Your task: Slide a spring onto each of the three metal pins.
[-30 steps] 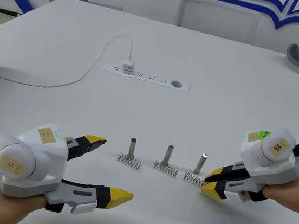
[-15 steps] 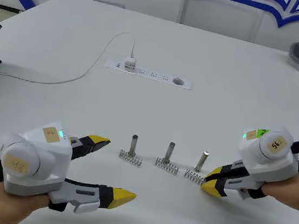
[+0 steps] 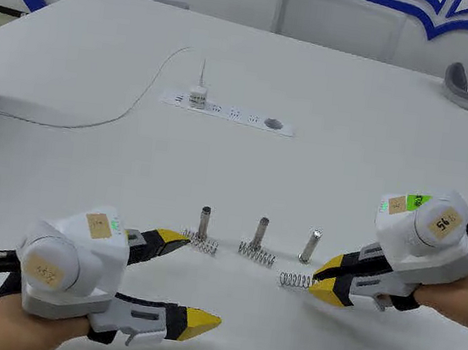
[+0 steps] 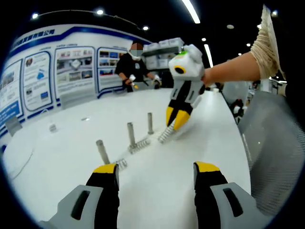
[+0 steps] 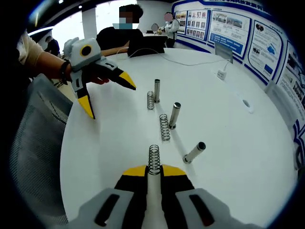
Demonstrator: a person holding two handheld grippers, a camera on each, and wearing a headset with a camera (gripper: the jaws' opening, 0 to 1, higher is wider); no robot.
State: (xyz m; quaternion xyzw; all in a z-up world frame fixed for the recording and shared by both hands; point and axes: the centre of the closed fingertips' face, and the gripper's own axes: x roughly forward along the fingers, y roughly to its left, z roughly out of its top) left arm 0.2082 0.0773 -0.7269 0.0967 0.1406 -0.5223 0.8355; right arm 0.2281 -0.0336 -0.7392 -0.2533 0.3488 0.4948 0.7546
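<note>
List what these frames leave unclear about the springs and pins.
- Held spring: its gripped end is hidden inside the right gripper, right gripper view.
- Nearest spring: partly covered by a jaw tip of the left gripper, left gripper view.
- Pins: how their bases meet the table is too small to tell, head view.

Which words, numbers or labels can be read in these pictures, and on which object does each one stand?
"56", or "95" if turned over: tan sticker on the right gripper.
Two tan stickers on the left gripper: too small to read.
Wall banner with Chinese characters, and wall posters: too blurred to read.
</note>
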